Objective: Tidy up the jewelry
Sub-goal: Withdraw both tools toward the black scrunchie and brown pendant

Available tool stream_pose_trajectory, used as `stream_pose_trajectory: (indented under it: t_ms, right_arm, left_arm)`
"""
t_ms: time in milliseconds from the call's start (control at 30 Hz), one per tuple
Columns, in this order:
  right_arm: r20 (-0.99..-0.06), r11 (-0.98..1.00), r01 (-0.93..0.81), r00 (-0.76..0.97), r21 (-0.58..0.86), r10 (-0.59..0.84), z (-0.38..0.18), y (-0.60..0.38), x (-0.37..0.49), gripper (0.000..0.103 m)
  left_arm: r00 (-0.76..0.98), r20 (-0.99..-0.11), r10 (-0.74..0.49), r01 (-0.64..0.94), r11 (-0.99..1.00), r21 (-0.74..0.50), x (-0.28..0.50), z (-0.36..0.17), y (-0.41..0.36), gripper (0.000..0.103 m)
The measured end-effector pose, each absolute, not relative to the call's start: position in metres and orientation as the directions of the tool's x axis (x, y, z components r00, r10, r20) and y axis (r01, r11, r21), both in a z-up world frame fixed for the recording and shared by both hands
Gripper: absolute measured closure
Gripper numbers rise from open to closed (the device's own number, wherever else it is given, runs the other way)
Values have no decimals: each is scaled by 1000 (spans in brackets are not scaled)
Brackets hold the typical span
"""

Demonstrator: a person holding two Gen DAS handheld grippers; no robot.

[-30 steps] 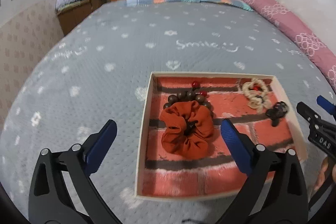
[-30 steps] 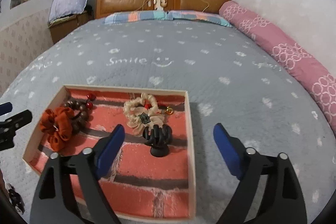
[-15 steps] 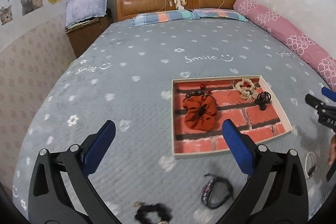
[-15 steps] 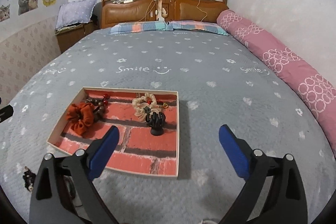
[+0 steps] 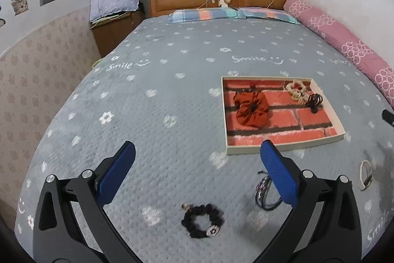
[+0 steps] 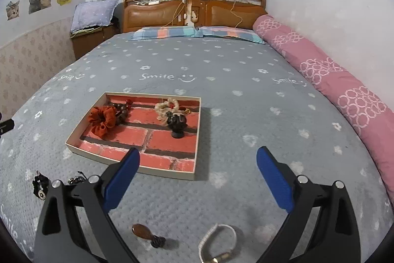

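1. Jewelry is split between two places: a rust scrunchie [image 5: 251, 109], a cream scrunchie [image 5: 296, 90] and a black claw clip [image 5: 314, 102] already lie in the brick-patterned tray [image 5: 283, 147], while several pieces lie loose on the grey bedspread [image 5: 160, 115] nearer to me.
2. Loose pieces I count: a black bead bracelet [image 5: 202, 220], a dark cord piece [image 5: 264, 191] partly hidden behind my left finger, a white bangle [image 6: 218, 242] and a brown wooden pendant [image 6: 145, 234].
3. My left gripper [image 5: 197, 176] hangs above the bead bracelet, fingers wide apart, nothing between them.
4. My right gripper [image 6: 198, 179] is likewise spread and empty, over the bangle and pendant.
5. I judge the step in hand to be choosing the next loose piece. To do it well, I would take one item per gripper, come down squarely so a pad lands on each side of the band, and pinch the band without snagging the quilted cloth.
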State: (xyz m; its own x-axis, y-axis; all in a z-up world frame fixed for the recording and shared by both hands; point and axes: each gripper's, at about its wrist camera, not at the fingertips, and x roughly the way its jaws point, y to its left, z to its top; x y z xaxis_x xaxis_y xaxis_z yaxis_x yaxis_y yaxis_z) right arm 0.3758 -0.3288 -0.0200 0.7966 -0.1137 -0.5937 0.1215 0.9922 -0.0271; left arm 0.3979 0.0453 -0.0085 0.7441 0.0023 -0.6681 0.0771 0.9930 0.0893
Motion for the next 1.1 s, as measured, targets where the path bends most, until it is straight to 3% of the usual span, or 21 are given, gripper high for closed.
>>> stream_pose_trajectory:
  t_ms: [500,1000,1100]
  right_arm:
    - [-597,993,120,795,-11,-102,-28,-324,349,9]
    - [-659,990,131,749,54,-63,-131,-292,330,11]
    - [-656,993,117,751,11,-81,-144,-285,326,18]
  left_arm:
    - [732,-681,28,30,997,73,374,-29,71,5]
    - [635,-772,29,-38,999,6,359,-134,102,5]
    - [645,-763,34,-49,999,2,356,-149,105,5]
